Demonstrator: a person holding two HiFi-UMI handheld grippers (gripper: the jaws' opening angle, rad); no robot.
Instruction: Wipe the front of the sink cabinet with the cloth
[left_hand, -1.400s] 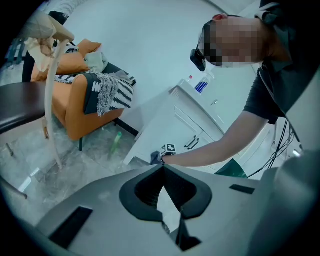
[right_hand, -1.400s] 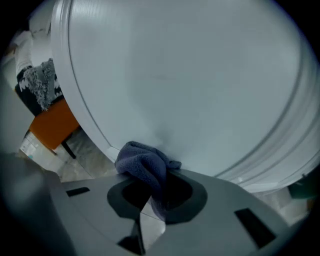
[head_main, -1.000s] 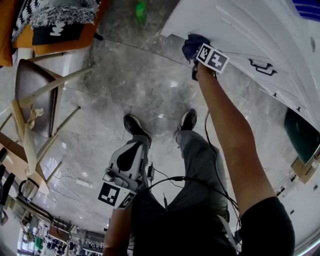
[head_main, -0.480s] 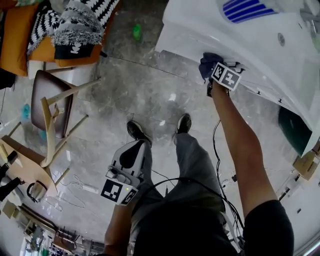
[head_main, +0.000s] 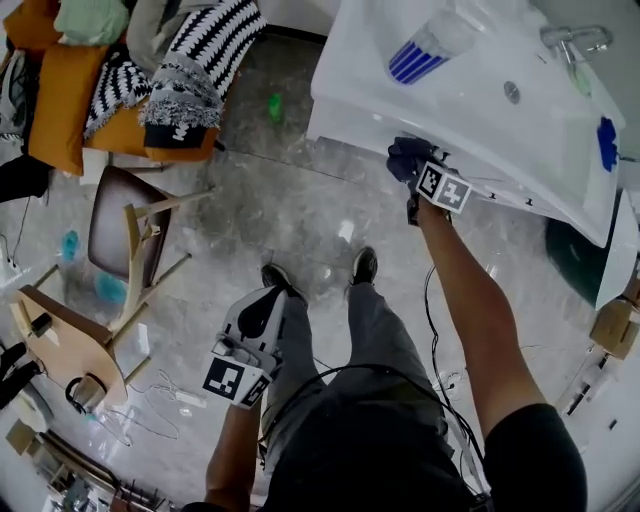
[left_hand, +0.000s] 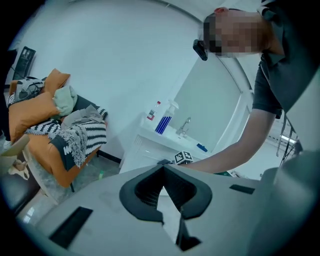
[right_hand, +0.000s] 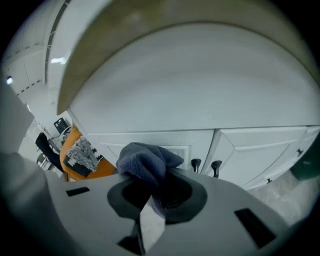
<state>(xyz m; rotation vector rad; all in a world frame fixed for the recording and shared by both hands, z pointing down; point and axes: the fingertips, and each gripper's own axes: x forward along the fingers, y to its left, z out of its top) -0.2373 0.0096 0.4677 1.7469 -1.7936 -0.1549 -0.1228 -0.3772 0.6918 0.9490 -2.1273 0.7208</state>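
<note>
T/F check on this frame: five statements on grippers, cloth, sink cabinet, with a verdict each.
1. The right gripper is shut on the cloth. True.
2. The cloth is white. False: it is dark blue.
3. The left gripper holds a spray bottle. False: its jaws are together with nothing between them.
4. In the right gripper view, the cloth sits left of two dark knobs on the sink cabinet. True.
5. There is no faucet. False: a faucet stands on the sink top.
</note>
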